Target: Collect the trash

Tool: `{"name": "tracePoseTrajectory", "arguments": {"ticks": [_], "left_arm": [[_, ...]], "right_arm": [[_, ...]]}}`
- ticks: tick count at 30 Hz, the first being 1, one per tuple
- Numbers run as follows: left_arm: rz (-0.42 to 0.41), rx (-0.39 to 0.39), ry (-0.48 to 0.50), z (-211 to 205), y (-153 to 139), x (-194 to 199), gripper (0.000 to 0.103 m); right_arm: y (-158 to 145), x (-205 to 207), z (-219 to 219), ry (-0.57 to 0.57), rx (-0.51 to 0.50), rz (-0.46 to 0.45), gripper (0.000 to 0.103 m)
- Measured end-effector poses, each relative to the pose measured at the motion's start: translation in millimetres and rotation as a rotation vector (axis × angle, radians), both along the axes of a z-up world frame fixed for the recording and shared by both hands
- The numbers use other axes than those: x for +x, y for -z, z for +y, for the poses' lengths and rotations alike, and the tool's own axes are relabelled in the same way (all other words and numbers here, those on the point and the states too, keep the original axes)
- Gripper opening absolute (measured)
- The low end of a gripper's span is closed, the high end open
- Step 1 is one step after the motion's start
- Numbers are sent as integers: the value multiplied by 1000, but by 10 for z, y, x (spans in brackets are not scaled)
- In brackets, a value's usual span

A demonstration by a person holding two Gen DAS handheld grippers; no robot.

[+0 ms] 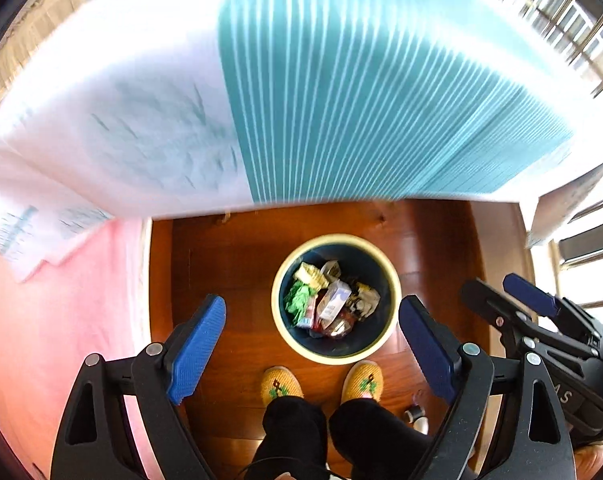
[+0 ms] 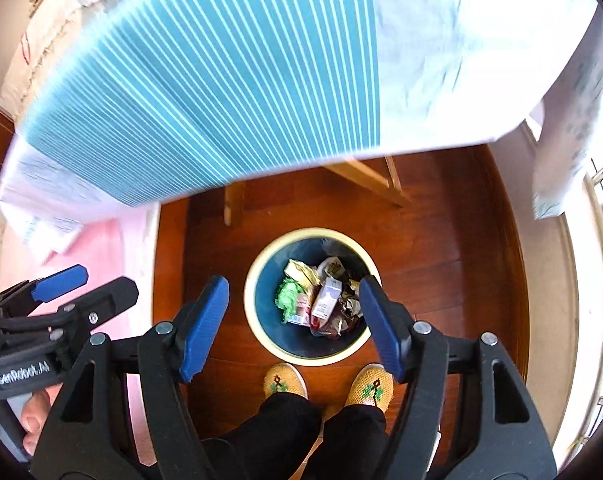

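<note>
Both claws hang spread wide and empty above the round cream-rimmed, dark-blue trash bin (image 1: 336,299) on the wooden floor (image 1: 237,264): left claw (image 1: 313,344), right claw (image 2: 295,322). Crumpled wrappers and cartons (image 2: 321,300) fill the bin, beside the teal-striped tablecloth's (image 1: 341,80) counter edge.

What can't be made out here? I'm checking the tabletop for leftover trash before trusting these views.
- Tabletop: both wrist views show only the striped tablecloth, blurred by motion; nothing on it can be read.
- Bottom of the trash bin: covered by wrappers and a small carton.
- Small dark object on the floor, left wrist view: too small to identify.
- Left hand-held gripper and right hand-held gripper: both open, holding nothing.
</note>
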State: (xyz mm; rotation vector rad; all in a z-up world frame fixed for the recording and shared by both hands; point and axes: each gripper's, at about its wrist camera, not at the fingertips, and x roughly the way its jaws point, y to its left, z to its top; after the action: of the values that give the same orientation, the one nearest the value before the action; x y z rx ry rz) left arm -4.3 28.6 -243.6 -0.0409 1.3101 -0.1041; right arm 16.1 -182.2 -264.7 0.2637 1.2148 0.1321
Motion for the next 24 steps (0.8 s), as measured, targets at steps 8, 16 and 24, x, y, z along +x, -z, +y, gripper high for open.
{"name": "tracePoseTrajectory", "arguments": {"ticks": [8, 16, 24], "left_arm": [[-150, 1, -12, 22, -1218, -29, 90], [-252, 18, -23, 28, -2224, -4, 90], [-301, 12, -49, -42, -2855, -24, 90]], "right_arm": [[-1146, 45, 9, -7, -16, -97, 68], [-2163, 151, -19, -20, 1, -192, 69], [-2907, 137, 1, -39, -11, -252, 69]]}}
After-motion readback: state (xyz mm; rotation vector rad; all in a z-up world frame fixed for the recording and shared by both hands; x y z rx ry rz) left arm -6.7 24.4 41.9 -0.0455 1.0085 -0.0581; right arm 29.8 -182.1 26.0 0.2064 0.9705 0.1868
